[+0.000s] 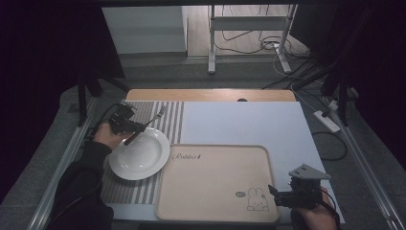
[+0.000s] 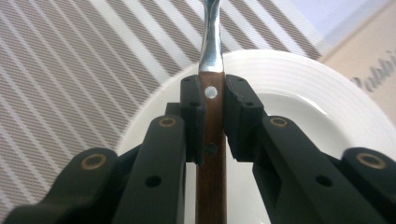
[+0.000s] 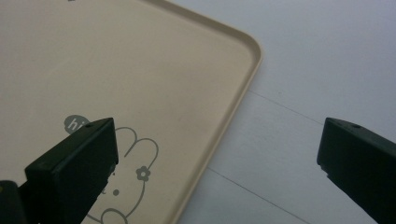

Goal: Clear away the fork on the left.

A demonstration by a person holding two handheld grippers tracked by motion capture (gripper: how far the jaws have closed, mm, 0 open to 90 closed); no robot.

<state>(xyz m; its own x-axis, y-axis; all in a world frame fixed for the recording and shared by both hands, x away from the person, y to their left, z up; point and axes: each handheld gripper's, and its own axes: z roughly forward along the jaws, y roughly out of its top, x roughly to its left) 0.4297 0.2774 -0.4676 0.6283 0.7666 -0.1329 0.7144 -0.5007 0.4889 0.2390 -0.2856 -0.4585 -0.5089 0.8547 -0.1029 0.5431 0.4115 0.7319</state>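
- The left gripper [image 2: 212, 100] has its jaws clamped on the wooden handle of a fork [image 1: 146, 125], holding it over the far-left rim of the white plate [image 1: 143, 160]; the metal end sticks out over the striped placemat [image 1: 167, 115].
- Nothing sits on the plate, as far as I can see.
- The beige rabbit tray [image 1: 215, 187] just right of the plate, touching it or nearly so, is bare too.
- The right gripper [image 3: 217, 154] hovers at the tray's near-right corner, jaws spread wide, gripping nothing.
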